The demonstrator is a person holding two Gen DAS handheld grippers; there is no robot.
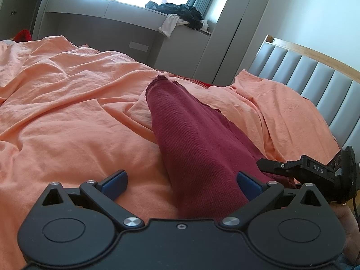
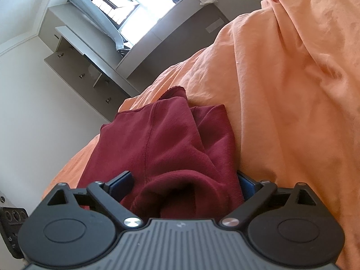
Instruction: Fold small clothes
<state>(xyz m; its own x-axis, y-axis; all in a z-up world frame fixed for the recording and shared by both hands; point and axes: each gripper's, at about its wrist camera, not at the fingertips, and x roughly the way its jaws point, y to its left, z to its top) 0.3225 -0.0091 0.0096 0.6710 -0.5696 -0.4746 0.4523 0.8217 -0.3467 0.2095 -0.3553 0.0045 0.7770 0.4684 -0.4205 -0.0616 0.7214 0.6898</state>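
A dark red knitted garment lies in a long folded strip on the orange bed sheet. My left gripper stands open over its near end; the cloth runs between the blue pads, closer to the right one. In the right wrist view the same garment is bunched into a roll at its near end, between the wide-apart jaws of my right gripper, which is open. The cloth hides part of the right pad. The right gripper's black body shows at the left wrist view's right edge.
A grey padded headboard bounds the bed on the right. Beyond the bed stands a grey window ledge with a pile of dark and white clothes. Grey cabinets with drawers line the wall. A red item lies far left.
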